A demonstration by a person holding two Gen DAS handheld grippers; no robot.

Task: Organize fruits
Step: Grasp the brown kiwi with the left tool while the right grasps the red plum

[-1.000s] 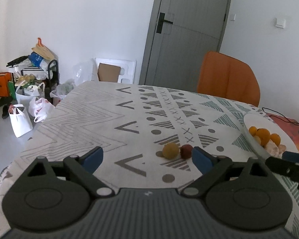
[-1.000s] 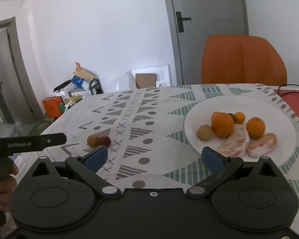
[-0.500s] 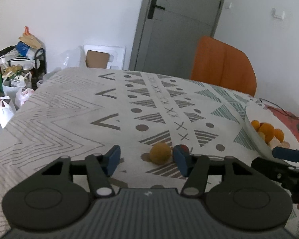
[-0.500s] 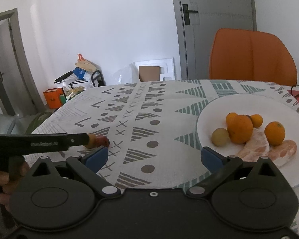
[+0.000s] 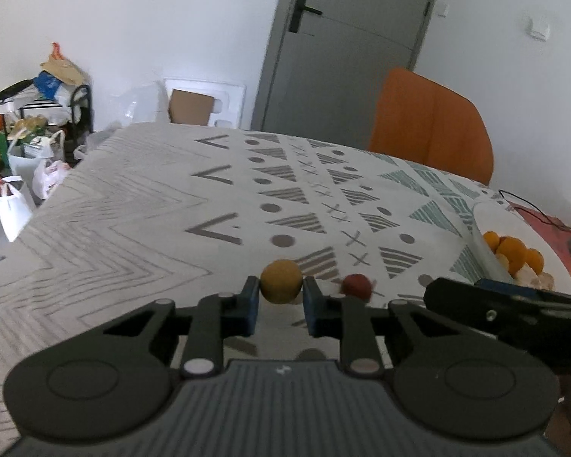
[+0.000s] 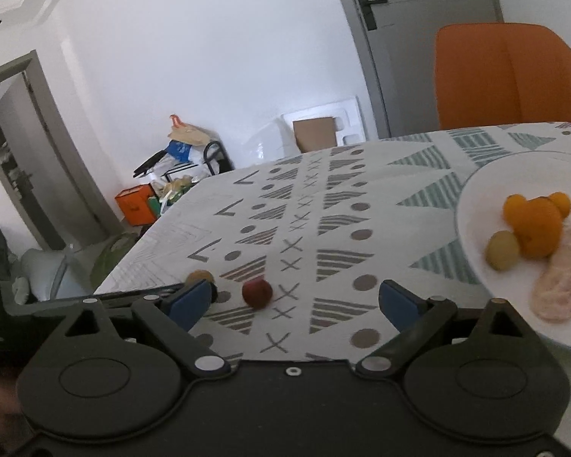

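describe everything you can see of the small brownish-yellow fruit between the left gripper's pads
The brownish-yellow fruit is small, round and matte, with a dull tan skin that looks slightly rough. It sits low over the patterned tablecloth, clamped between the blue pads of the left hand-held gripper, which have just closed on its two sides. A smaller red fruit lies just to its right, apart from it. Whether it has left the cloth cannot be told.
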